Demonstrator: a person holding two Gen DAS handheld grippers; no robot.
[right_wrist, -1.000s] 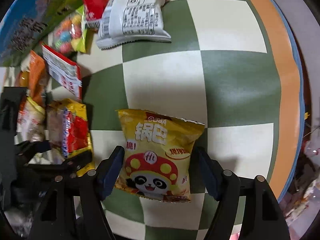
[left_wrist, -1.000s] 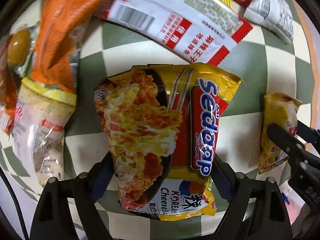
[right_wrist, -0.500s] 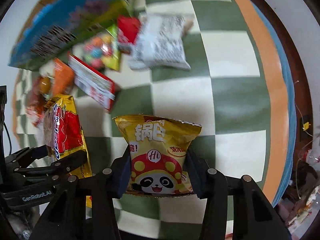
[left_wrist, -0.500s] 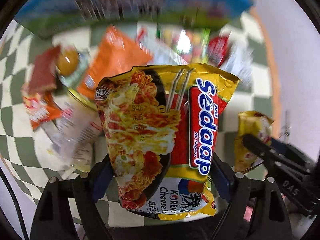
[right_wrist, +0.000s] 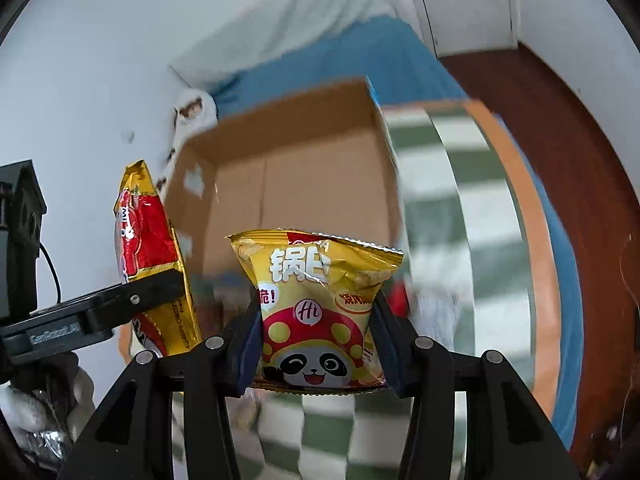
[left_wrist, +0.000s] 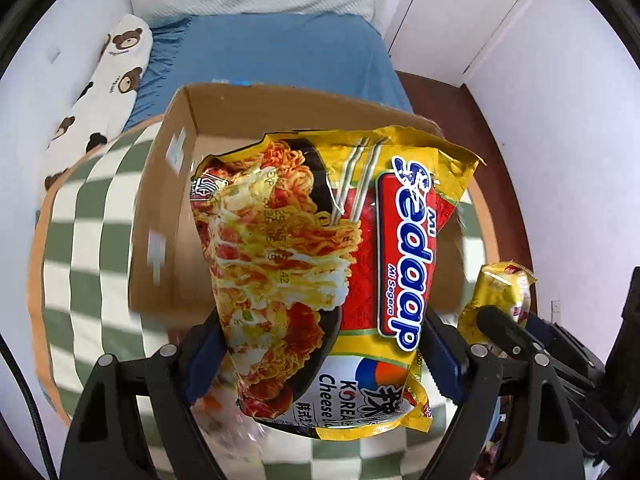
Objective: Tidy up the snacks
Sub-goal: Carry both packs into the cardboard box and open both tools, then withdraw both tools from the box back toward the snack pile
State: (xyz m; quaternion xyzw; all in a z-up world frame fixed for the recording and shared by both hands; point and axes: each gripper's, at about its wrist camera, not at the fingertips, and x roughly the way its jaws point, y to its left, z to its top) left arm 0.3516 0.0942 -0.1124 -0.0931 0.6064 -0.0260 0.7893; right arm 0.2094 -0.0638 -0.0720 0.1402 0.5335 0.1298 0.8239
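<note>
My left gripper (left_wrist: 320,360) is shut on a yellow and red Mi Sedaap noodle packet (left_wrist: 320,260) and holds it in the air in front of an open cardboard box (left_wrist: 176,184). My right gripper (right_wrist: 316,348) is shut on a small yellow panda snack bag (right_wrist: 316,304), also lifted and facing the same box (right_wrist: 300,176). The noodle packet (right_wrist: 148,248) and left gripper show at the left of the right wrist view. The panda bag (left_wrist: 502,300) shows at the right of the left wrist view. The box's visible inside looks bare.
The box stands on a round table with a green and white checked cloth (left_wrist: 84,248), orange-edged (right_wrist: 536,240). Behind it are a bed with a blue sheet (left_wrist: 272,52), a bear-print pillow (left_wrist: 104,76), white walls and a door. The dark red floor (right_wrist: 576,152) lies to the right.
Both grippers have lifted their packets off the table and tilted up from the snack pile toward the cardboard box. The right gripper closed on the panda bag during this second.
</note>
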